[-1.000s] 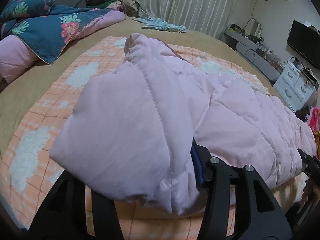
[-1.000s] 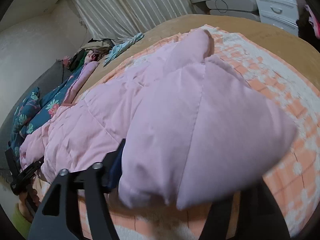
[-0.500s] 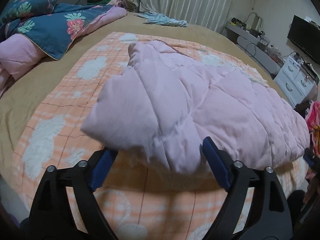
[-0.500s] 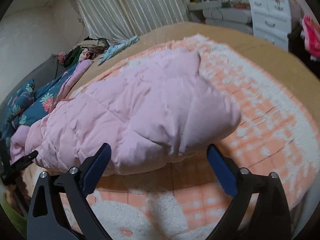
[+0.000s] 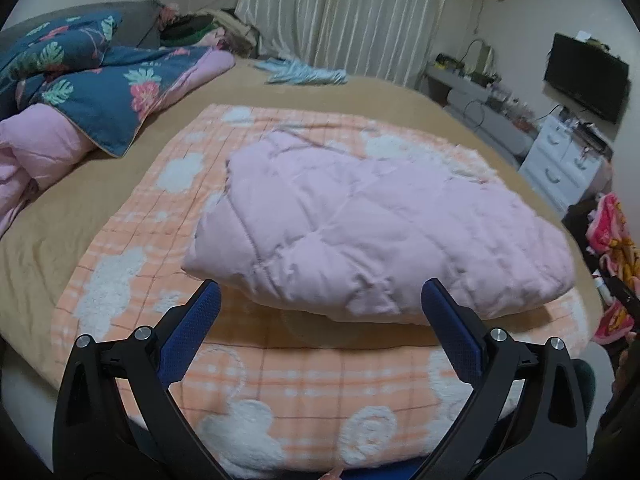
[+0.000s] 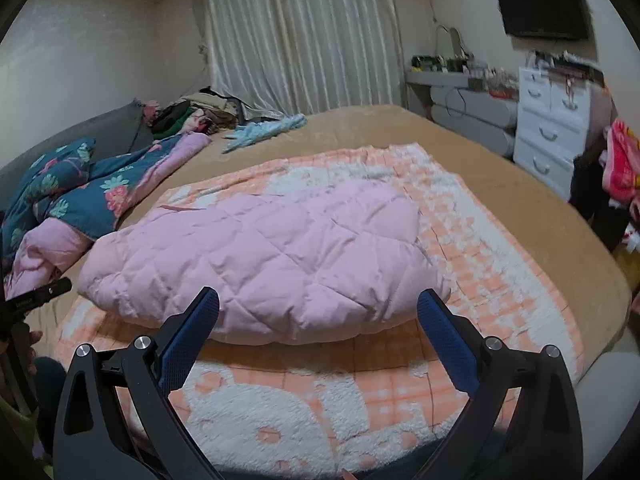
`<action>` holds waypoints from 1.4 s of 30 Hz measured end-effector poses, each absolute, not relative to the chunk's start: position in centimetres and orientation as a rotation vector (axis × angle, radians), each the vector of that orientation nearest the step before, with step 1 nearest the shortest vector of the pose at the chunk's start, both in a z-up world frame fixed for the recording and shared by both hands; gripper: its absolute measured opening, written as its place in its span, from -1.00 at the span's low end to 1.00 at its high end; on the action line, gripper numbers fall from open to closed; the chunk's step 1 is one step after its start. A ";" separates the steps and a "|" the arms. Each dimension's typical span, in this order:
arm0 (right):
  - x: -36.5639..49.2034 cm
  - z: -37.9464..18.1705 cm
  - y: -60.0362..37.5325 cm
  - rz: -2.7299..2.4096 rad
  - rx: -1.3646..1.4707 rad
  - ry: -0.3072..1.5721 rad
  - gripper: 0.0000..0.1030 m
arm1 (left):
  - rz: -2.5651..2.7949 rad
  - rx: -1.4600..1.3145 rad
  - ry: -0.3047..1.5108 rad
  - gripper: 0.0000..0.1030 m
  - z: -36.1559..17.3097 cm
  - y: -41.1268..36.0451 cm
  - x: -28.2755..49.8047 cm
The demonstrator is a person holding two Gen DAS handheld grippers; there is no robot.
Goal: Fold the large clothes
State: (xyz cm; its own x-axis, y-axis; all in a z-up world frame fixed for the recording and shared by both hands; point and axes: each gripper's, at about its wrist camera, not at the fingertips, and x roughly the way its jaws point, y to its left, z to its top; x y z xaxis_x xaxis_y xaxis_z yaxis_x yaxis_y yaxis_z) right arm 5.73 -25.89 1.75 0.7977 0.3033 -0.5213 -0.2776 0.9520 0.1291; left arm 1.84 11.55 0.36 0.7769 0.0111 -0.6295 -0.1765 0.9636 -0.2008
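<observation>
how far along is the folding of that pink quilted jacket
Done: the pink quilted jacket lies folded in a compact bundle on the orange blanket. In hand: nothing; the left gripper and right gripper have just been opening, with nothing between their jaws. Left: perhaps tidying.

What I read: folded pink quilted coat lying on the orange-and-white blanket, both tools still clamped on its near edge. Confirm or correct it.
One thing is wrong: neither tool is clamped. The left tool and right tool have just been opening and stand wide, off the fabric, as each wrist view shows. The folded pink quilted coat does lie on the orange-and-white blanket.
</observation>
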 end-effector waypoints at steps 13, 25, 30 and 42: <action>-0.7 2.8 -20.9 0.395 -0.048 0.525 0.92 | -0.008 -0.199 0.648 0.82 1.1 5.0 -1.5; -1.6 2.2 -19.4 0.427 -0.057 0.539 0.92 | -0.016 -0.150 0.648 0.82 0.7 3.1 -2.0; -1.5 2.1 -19.4 0.427 -0.052 0.544 0.92 | -0.015 -0.143 0.645 0.82 0.8 2.9 -2.0; -1.5 1.6 -19.4 0.424 -0.054 0.565 0.92 | -0.006 -0.145 0.646 0.82 0.8 3.0 -2.1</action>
